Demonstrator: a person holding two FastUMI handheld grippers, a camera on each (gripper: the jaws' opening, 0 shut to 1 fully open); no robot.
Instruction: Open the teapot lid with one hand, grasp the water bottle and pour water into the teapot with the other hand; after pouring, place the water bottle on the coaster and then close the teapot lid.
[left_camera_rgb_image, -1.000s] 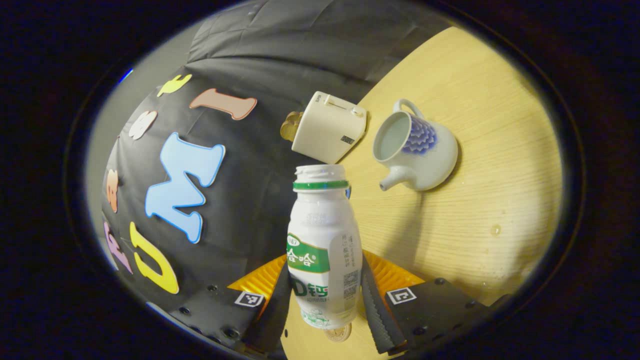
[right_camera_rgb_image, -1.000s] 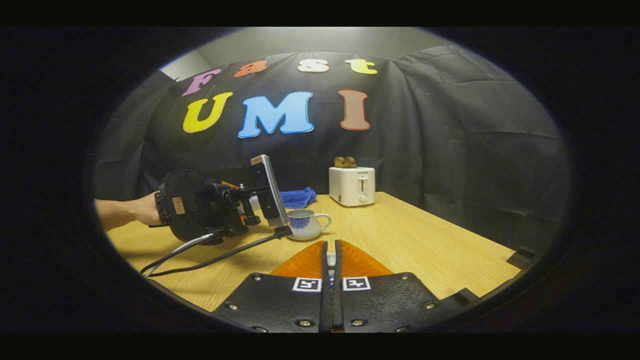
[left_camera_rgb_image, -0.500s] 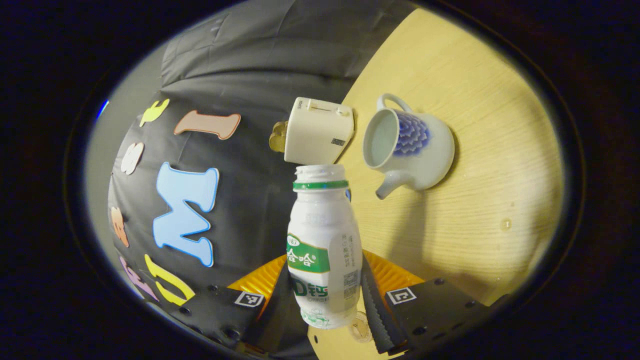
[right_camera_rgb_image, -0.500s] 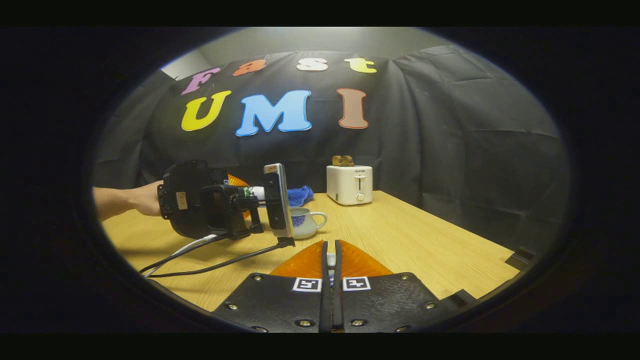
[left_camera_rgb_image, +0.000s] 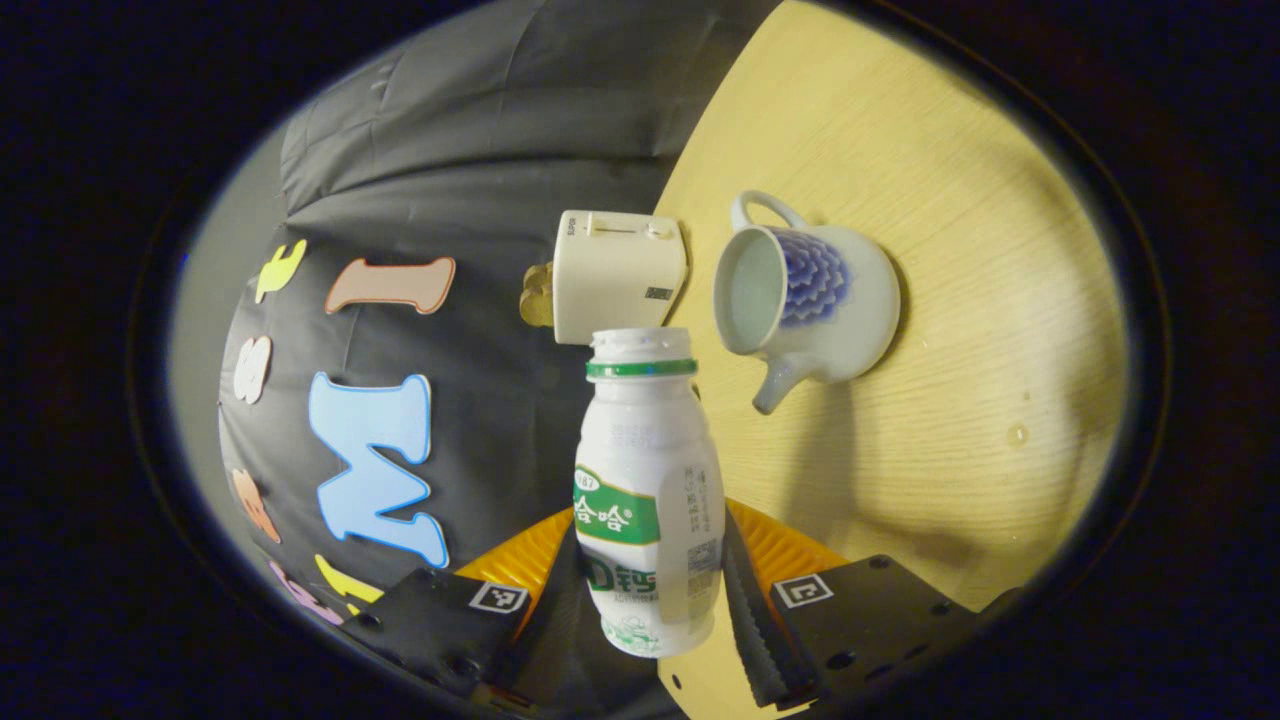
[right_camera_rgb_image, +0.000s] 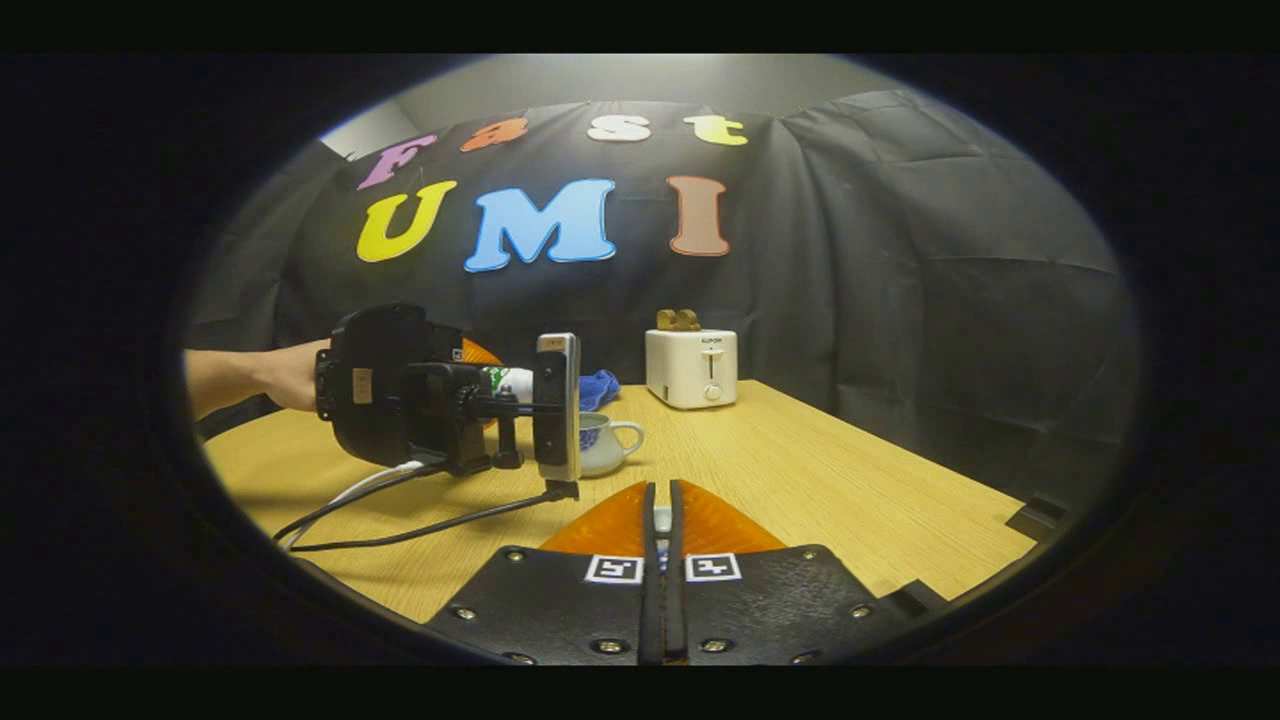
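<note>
On the wooden table (left_camera_rgb_image: 960, 330) sits the teapot (left_camera_rgb_image: 812, 300), white with a blue pattern on its side. Its top is open, with no lid on it, and its inside looks pale. Its spout points toward the left gripper (left_camera_rgb_image: 655, 600) and its handle points away. The left gripper has its two fingers squeezed on the water bottle (left_camera_rgb_image: 648, 490), one finger on each side, low down on the bottle. The bottle is white with a green ring at its neck and a green label, and its cap is off. In the left gripper view the table stands on its side, so the gripper and the bottle are tipped over sideways. The bottle's open mouth is near the teapot but beside it, not over the opening. A white toaster (left_camera_rgb_image: 615, 275) stands behind the teapot, with something brown poking out of its top. A small wet drop (left_camera_rgb_image: 1018, 434) shines on the wood. In the right gripper view, a hand (right_camera_rgb_image: 290, 375) holds the left gripper up above the table, just beside the teapot, and a blue cloth (right_camera_rgb_image: 598, 388) lies behind it. The right gripper (right_camera_rgb_image: 661, 570) has its fingers pressed close together with something small and pale between them, and I cannot tell what that is.
</note>
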